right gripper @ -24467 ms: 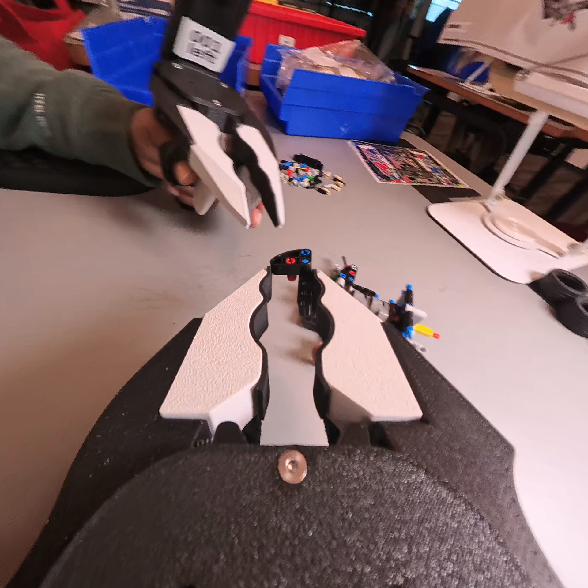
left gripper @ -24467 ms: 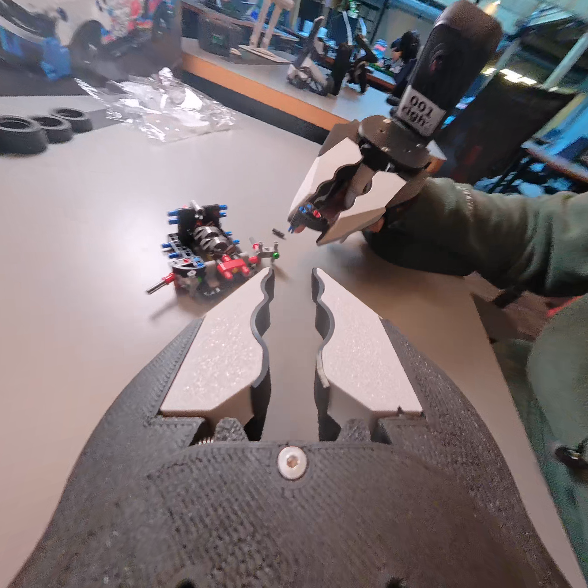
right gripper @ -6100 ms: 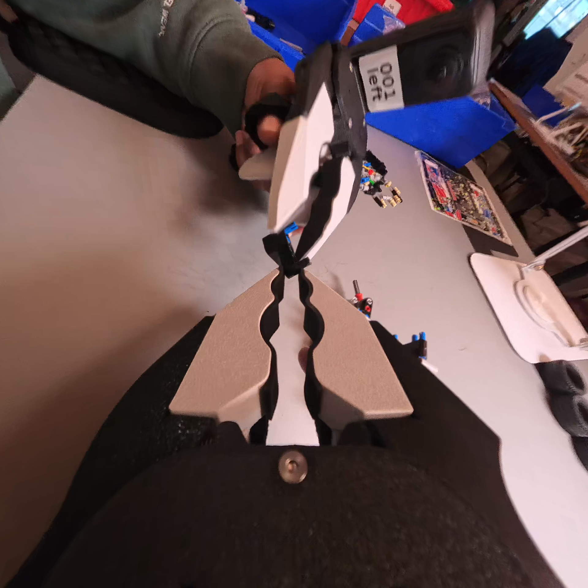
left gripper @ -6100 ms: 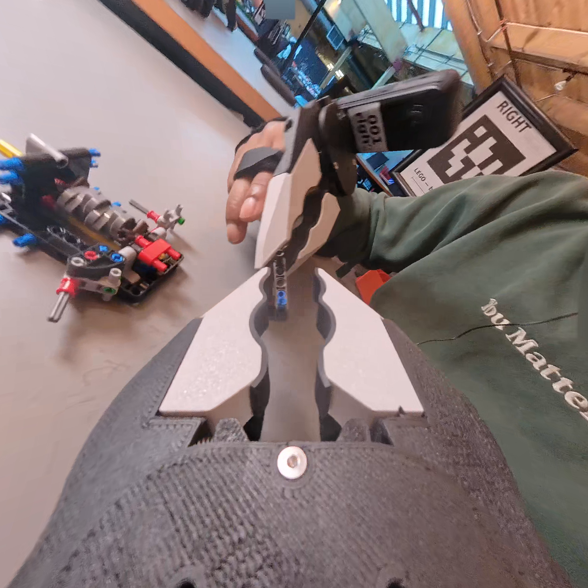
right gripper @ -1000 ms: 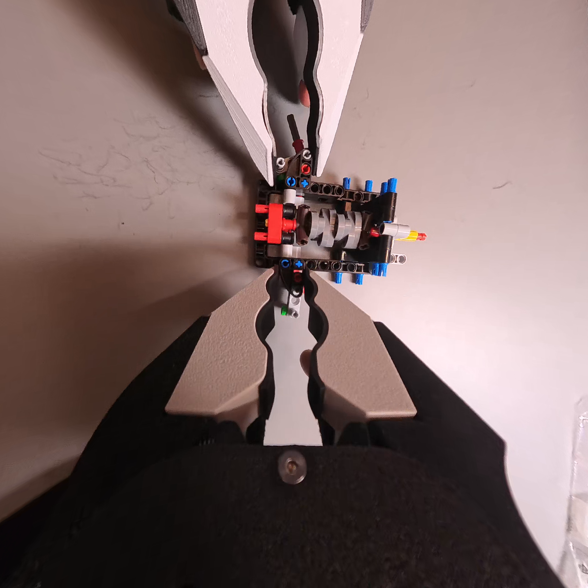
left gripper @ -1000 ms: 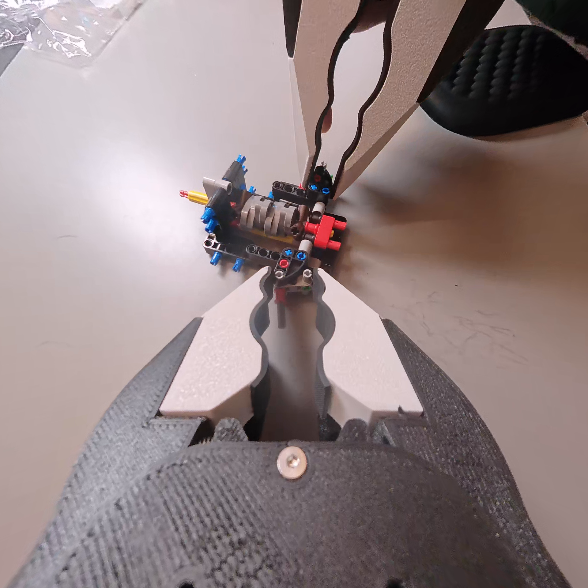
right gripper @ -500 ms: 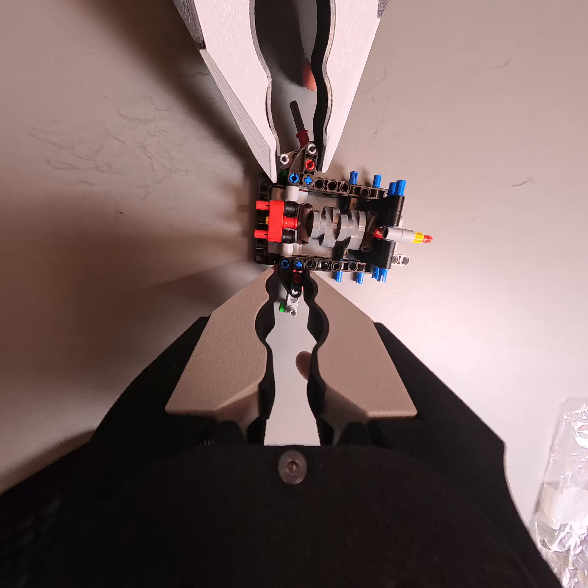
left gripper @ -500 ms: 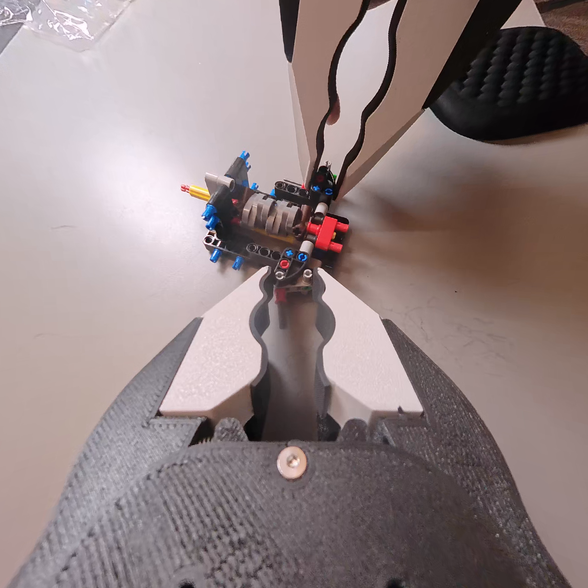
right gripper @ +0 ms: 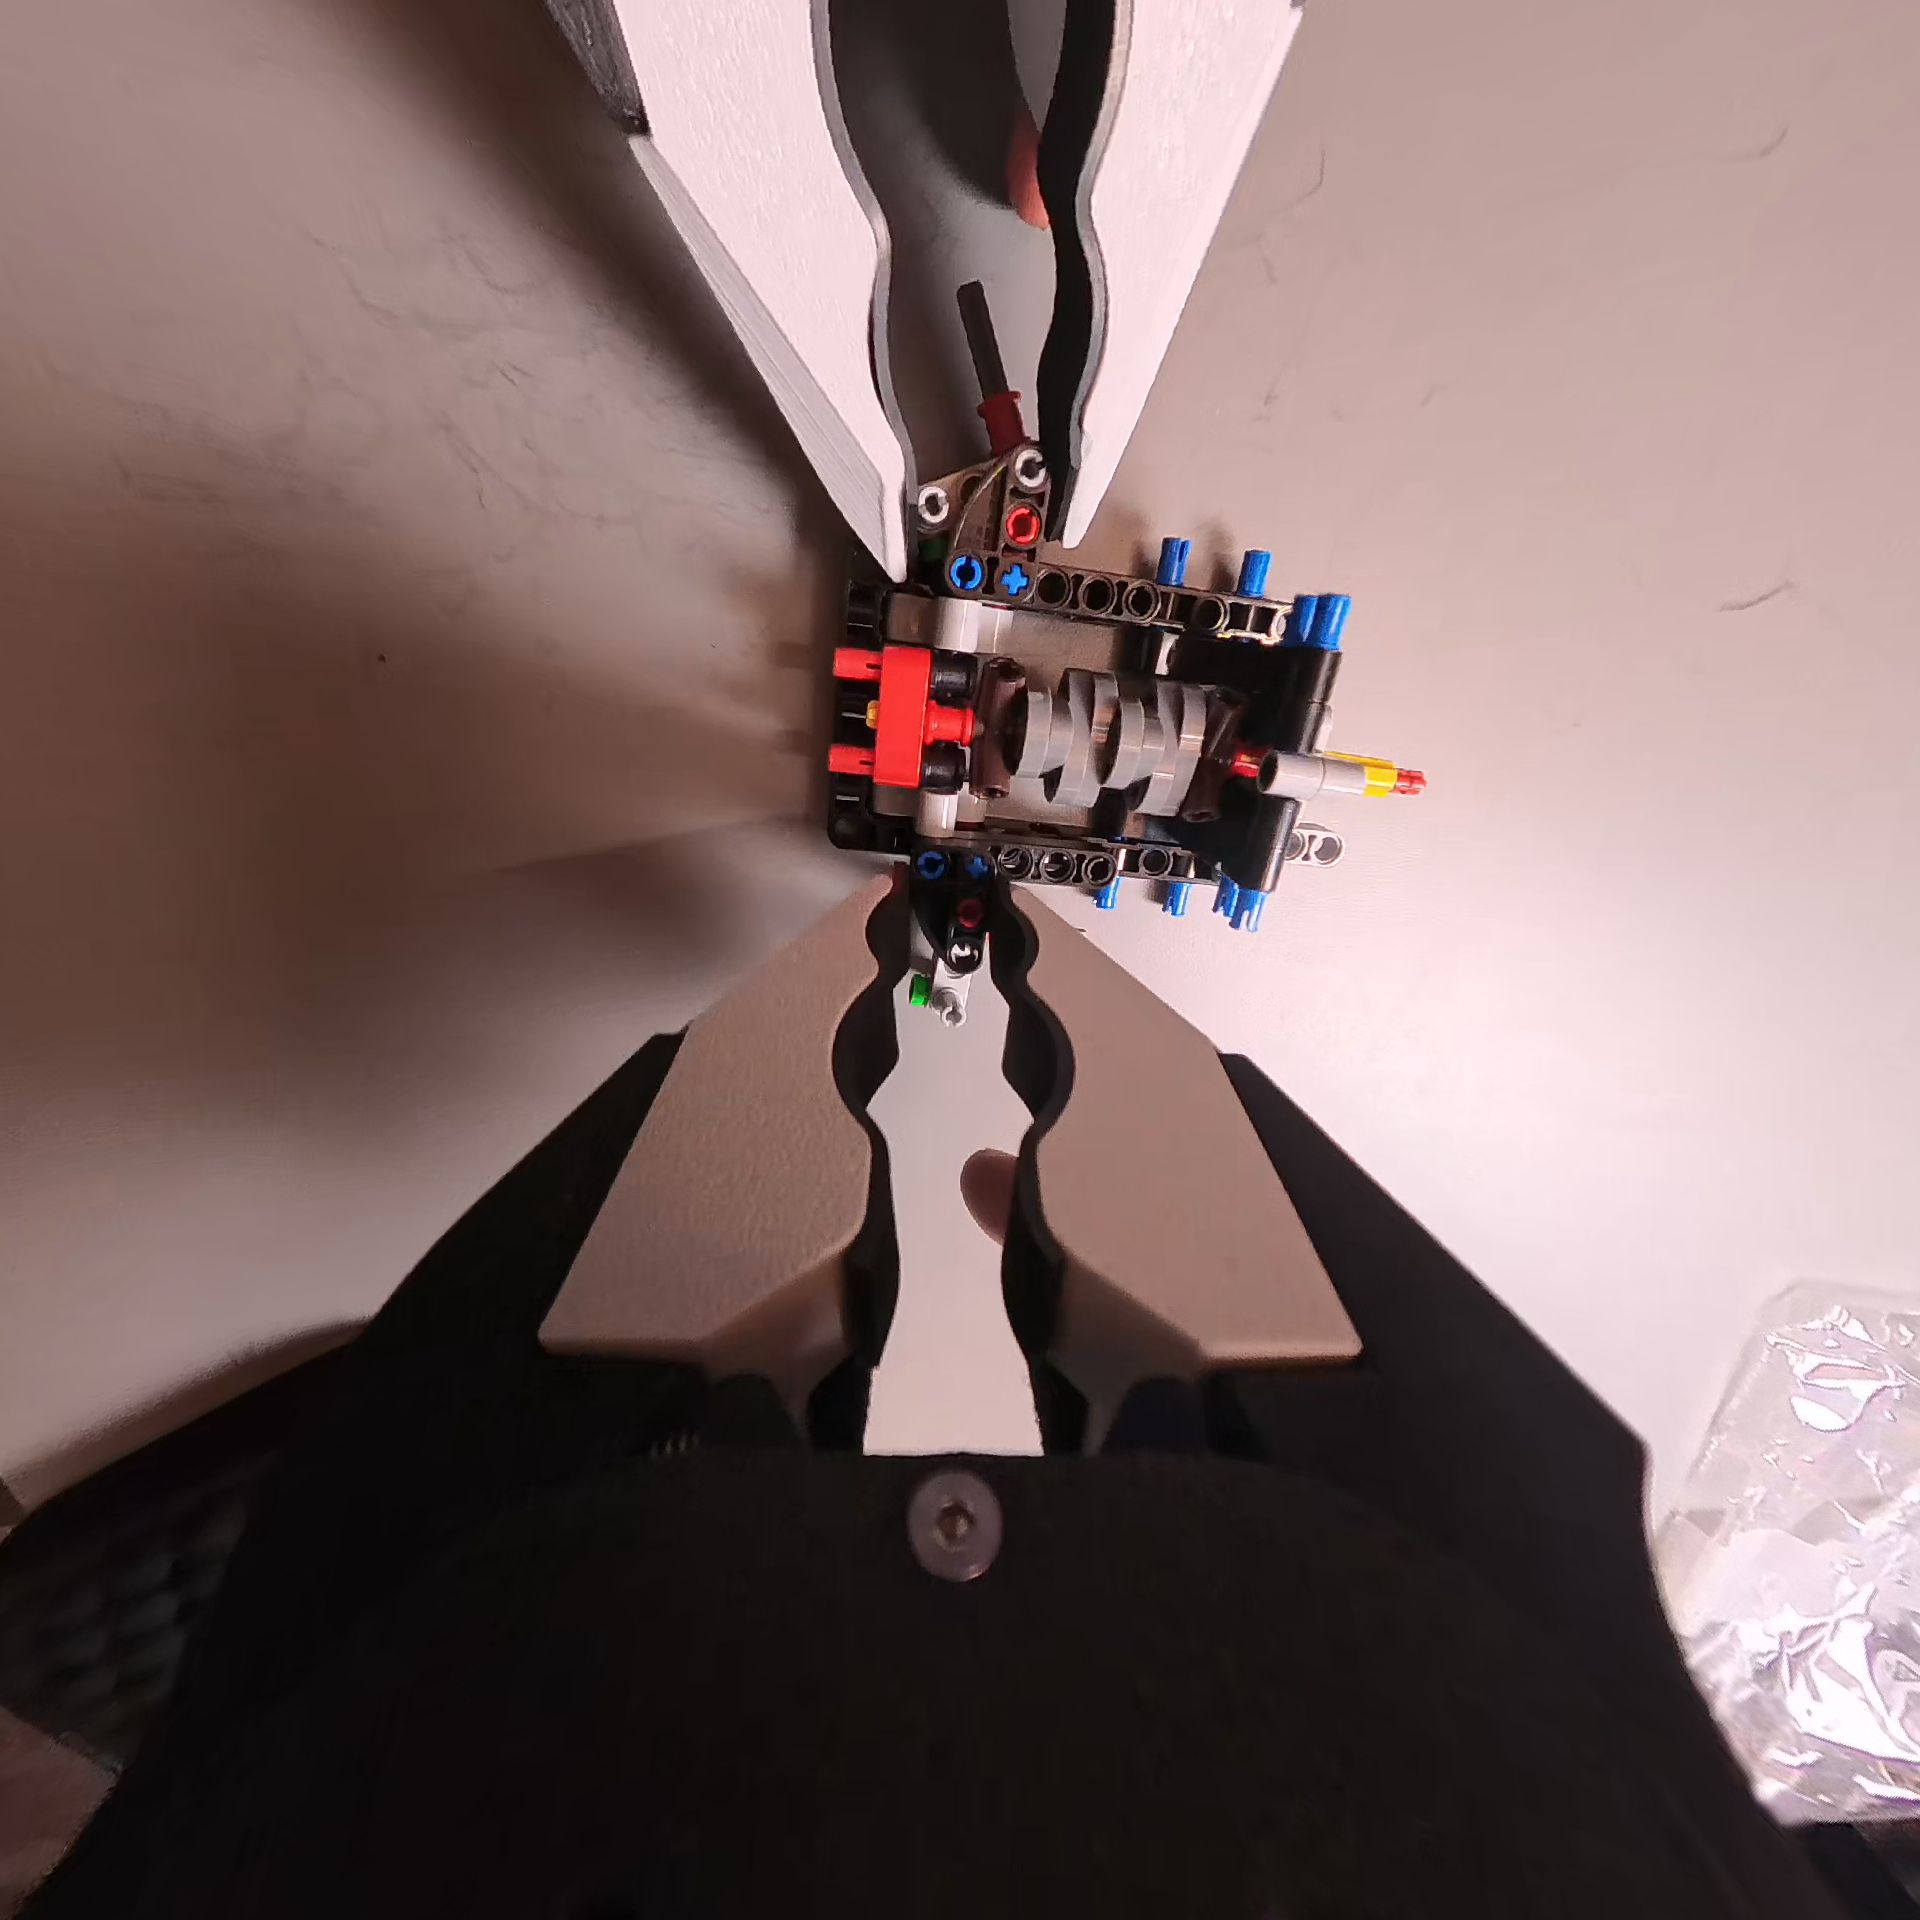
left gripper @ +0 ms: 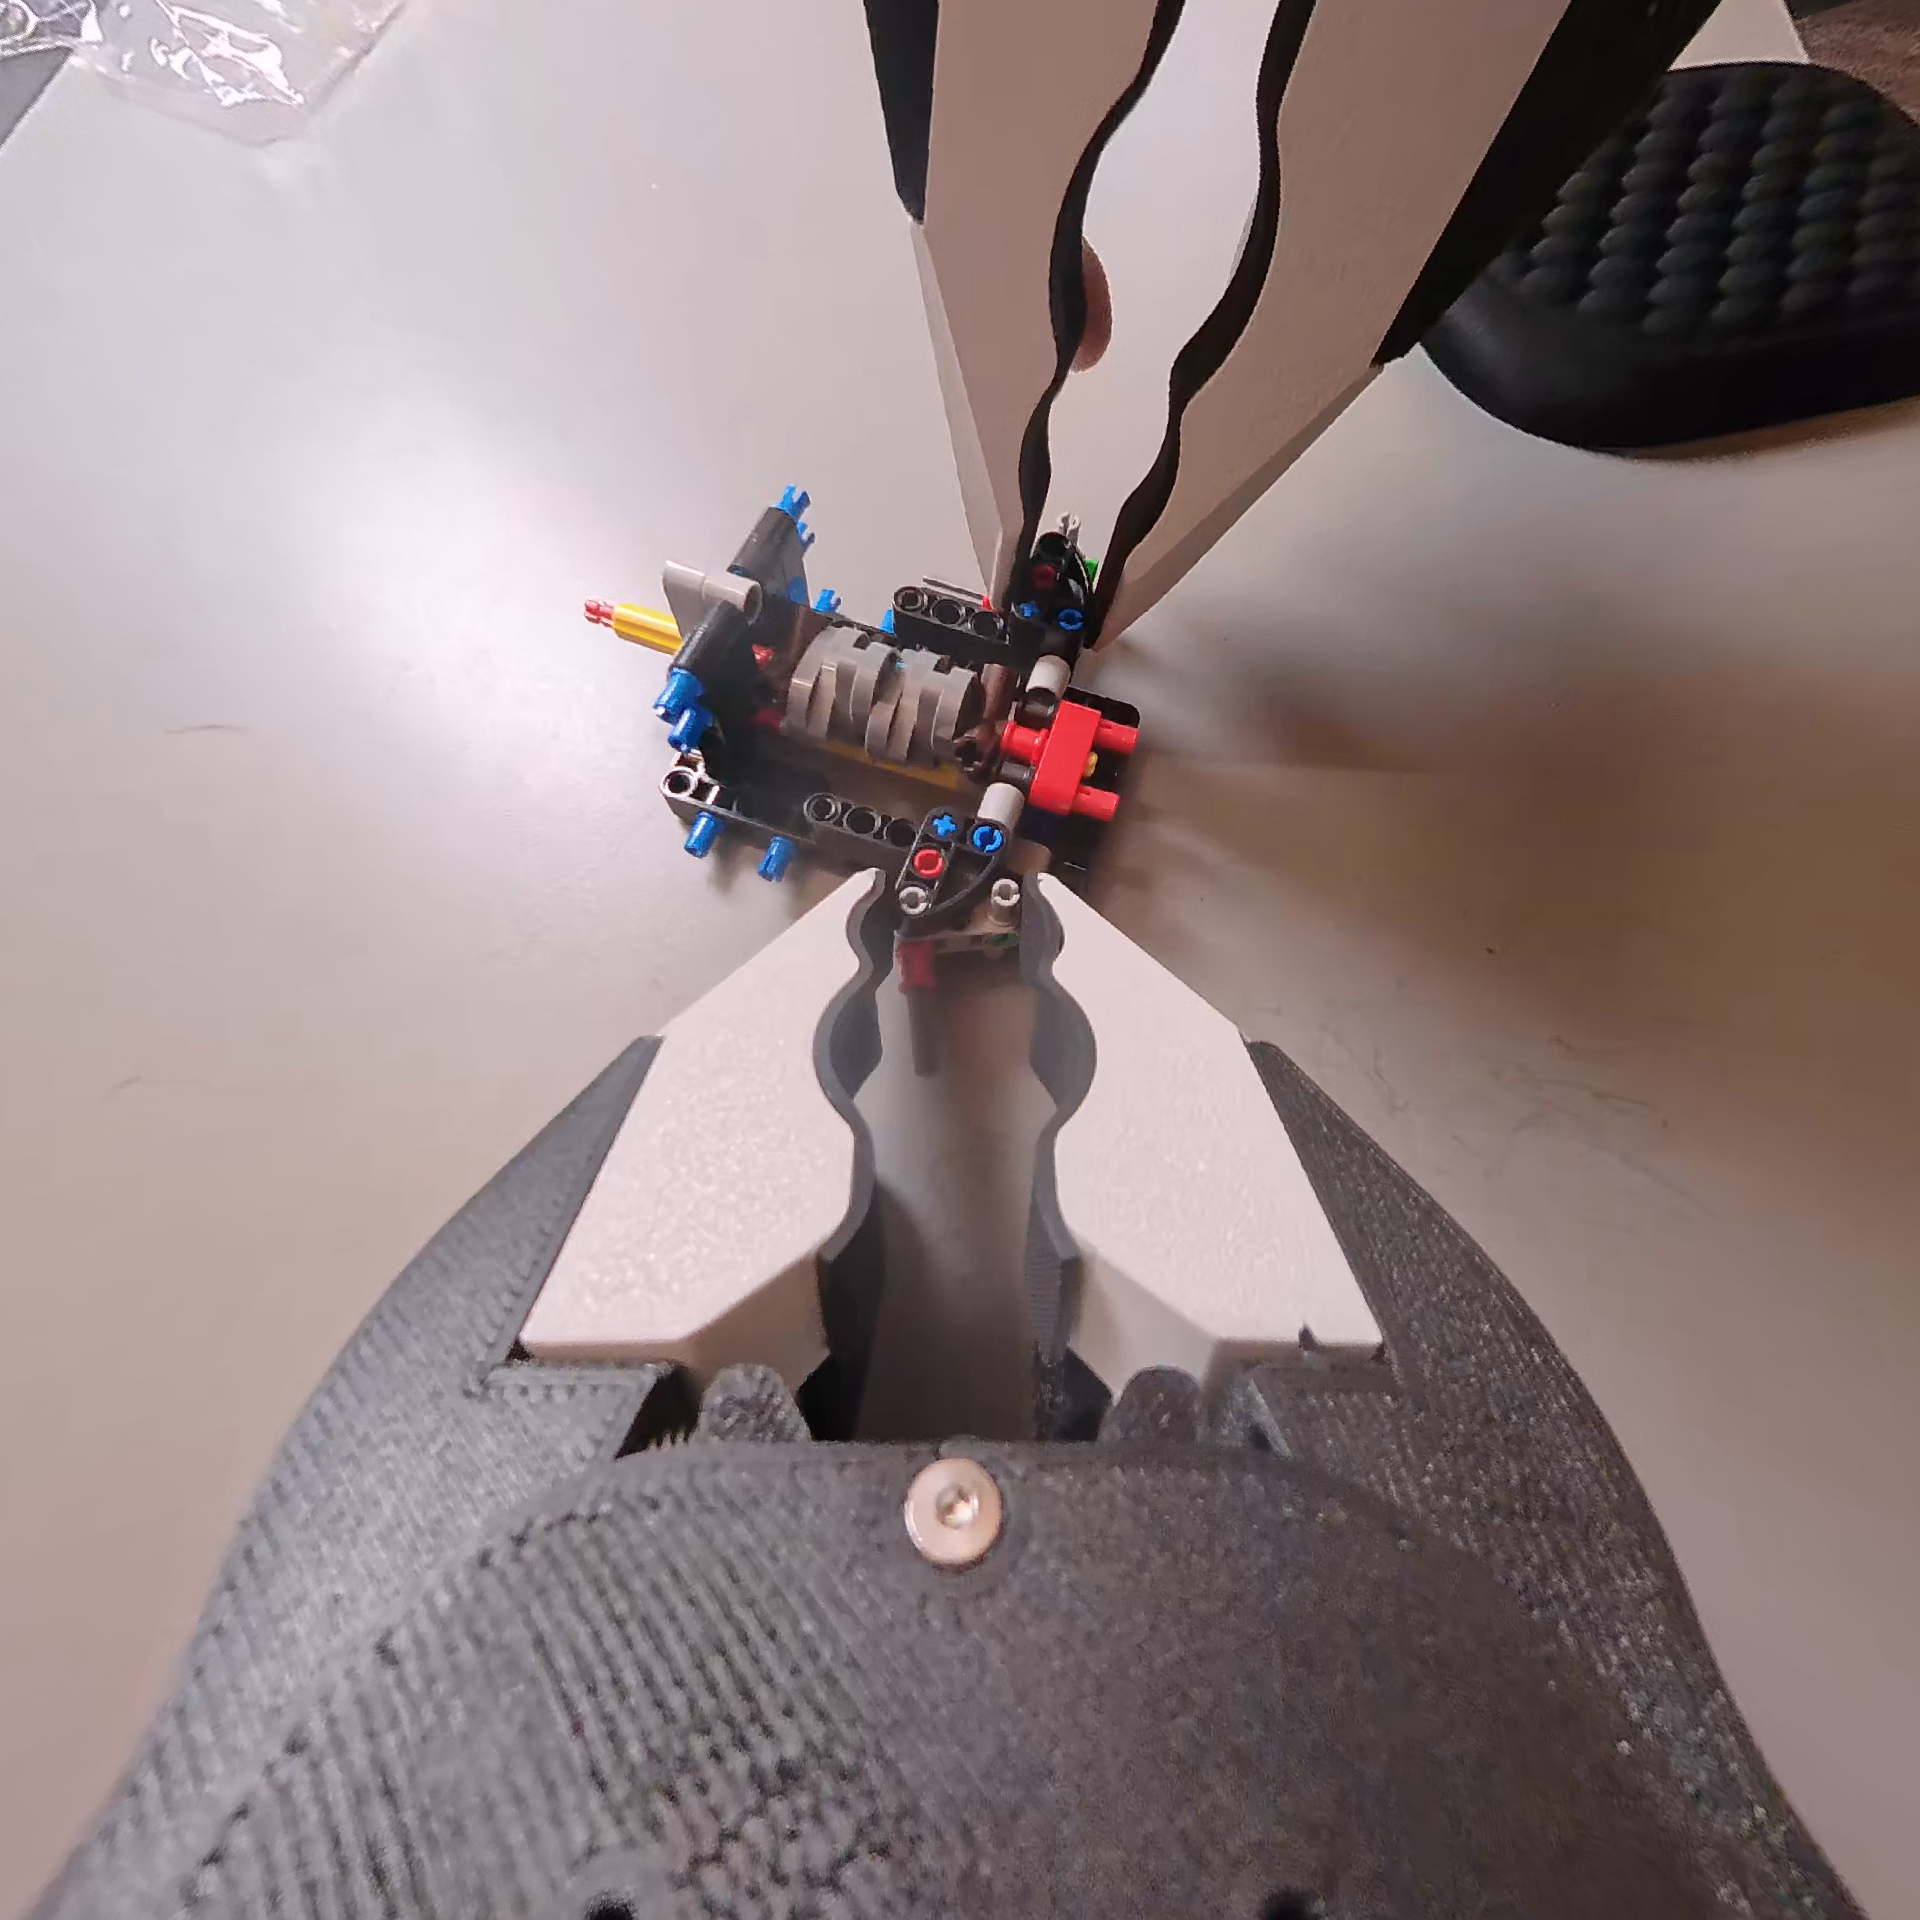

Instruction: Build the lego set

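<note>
Lego assembly (left gripper: pixel 894 717) lies on the worktop (left gripper: pixel 312 416) between both grippers. Left gripper (left gripper: pixel 956 904) pinches narrowly its near black corner piece (left gripper: pixel 951 862) (red axle behind); right gripper (right gripper: pixel 951 914) grips likewise the opposite corner piece (right gripper: pixel 956 914).

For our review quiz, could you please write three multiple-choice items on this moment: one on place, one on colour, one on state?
1. Where does the lego assembly sit?
A. On the table between both grippers
B. Lifted in the air
C. Inside a bin

2. What colour is the block at the end opposite the yellow axle tip?
A. Green
B. Red
C. White

3. How is the left gripper set?
A. Wide open, away from everything
B. Closed on a side bracket
C. Holding a tyre

Key: 1 A, it rests on the table; 2 B, plainly red; 3 B, fingers flank the bracket.
</note>
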### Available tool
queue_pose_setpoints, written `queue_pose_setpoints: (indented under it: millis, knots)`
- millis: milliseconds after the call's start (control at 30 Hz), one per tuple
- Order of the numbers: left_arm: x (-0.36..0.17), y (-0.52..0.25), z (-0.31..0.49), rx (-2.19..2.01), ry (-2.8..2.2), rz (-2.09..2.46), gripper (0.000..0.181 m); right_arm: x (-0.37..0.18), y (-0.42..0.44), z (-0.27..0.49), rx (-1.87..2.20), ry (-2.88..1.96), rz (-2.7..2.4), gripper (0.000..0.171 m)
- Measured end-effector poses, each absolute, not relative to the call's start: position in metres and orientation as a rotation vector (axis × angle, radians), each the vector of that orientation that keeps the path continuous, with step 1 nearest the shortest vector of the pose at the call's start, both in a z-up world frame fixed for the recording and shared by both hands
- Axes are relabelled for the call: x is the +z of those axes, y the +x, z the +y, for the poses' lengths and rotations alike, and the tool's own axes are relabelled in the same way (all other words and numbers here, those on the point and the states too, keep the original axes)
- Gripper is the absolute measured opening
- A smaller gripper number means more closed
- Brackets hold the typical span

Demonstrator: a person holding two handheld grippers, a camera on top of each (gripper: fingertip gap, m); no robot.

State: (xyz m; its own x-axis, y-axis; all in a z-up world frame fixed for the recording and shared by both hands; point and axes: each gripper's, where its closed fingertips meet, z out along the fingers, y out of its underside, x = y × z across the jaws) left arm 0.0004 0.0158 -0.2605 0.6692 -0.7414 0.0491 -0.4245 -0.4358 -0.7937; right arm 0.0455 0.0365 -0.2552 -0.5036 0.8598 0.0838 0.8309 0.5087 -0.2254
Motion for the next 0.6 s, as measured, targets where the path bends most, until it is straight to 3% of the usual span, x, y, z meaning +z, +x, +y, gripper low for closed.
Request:
queue_pose_setpoints:
  millis: [600]
  knots:
    - [-0.2609,0.0006,0.0154,-0.525,-2.077,0.896,0.022,-0.2558,0.0472,0.0386,0.086,-1.416,-2.671,0.012]
